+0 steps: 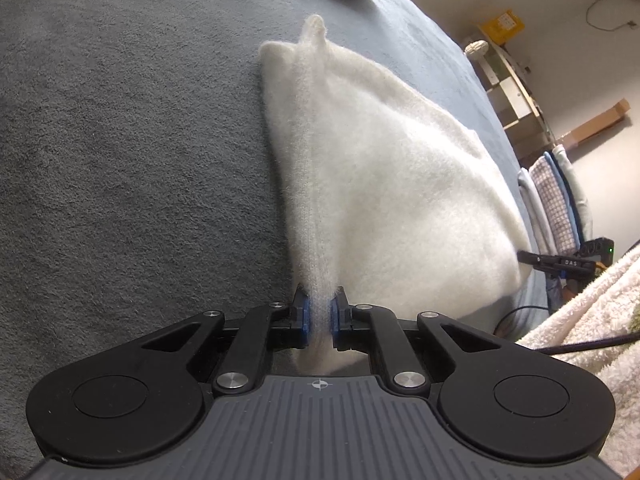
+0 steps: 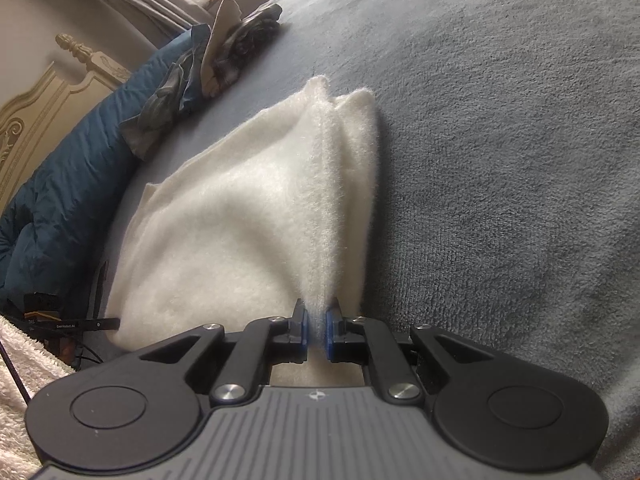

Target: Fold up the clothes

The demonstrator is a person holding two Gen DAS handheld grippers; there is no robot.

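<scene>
Grippers pinching one fuzzy white garment (image 1: 380,184): left gripper (image 1: 319,316) and right gripper (image 2: 317,330) each closed on its raised edge, which runs from lower centre toward upper centre, the cloth draping onto the grey bedcover (image 1: 120,140).

Grey bedspread (image 1: 120,160) lies open — crumpled clothes (image 2: 224,60) beyond.

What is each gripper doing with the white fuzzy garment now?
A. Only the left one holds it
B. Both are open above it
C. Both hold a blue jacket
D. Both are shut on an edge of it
D: the left gripper and the right gripper each pinch an edge of the white garment between the blue pads.
</scene>
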